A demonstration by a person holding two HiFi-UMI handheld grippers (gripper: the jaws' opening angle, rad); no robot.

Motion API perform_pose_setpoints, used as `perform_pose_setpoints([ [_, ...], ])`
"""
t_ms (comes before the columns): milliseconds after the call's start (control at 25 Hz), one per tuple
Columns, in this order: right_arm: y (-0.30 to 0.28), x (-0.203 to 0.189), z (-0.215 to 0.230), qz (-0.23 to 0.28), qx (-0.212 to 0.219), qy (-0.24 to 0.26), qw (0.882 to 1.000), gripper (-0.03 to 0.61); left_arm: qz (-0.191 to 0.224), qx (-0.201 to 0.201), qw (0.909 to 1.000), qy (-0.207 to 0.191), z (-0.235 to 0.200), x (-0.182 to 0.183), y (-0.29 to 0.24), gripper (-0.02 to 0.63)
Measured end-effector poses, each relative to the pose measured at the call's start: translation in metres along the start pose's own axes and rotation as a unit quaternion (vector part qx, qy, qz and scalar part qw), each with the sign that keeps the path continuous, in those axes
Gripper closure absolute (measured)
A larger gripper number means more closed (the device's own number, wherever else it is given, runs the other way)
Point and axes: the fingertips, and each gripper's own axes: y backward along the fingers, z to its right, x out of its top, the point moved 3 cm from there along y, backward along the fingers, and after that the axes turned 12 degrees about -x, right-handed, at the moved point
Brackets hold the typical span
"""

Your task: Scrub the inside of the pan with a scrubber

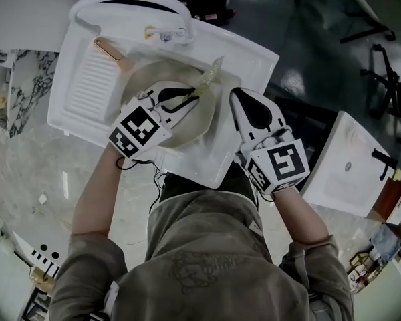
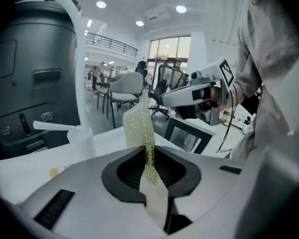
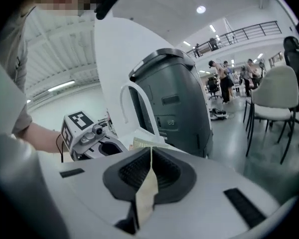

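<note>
While the left gripper (image 1: 187,99), jaws pinched on the mesh scrubber (image 1: 206,80), hangs above the pan (image 1: 190,129) under its jaws, and the right gripper (image 1: 240,102) sits closed on nothing alongside, advised handling: press free mesh flat against the pan's inside, circling.

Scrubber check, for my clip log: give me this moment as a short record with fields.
left gripper: shut on the scrubber, above the pan
scrubber: yellow-green mesh, free end sticking out past the jaws
right gripper: shut, nothing between its jaws, beside the pan
pan: round, pale, in the sink
faucet: white, at the sink's far edge
scrubber touching pan: cannot tell
</note>
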Motion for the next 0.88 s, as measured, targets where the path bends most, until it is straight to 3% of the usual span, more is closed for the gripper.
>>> perform_pose_setpoints([
  [160, 0.007, 0.029, -0.022, 0.039, 0.016, 0.060, 0.997, 0.548, 0.056, 0.059, 0.9967, -0.001, 0.002, 0.027, 0.035, 0.549],
  [480, 0.023, 0.076, -0.055, 0.087, 0.044, 0.090, 0.991, 0.546, 0.145, 0.161, 0.9761, -0.015, 0.020, 0.071, 0.104, 0.549],
  [880, 0.048, 0.135, -0.089, 0.139, 0.079, 0.090, 0.983, 0.546, 0.235, 0.277, 0.9309, -0.036, 0.055, 0.112, 0.186, 0.549],
])
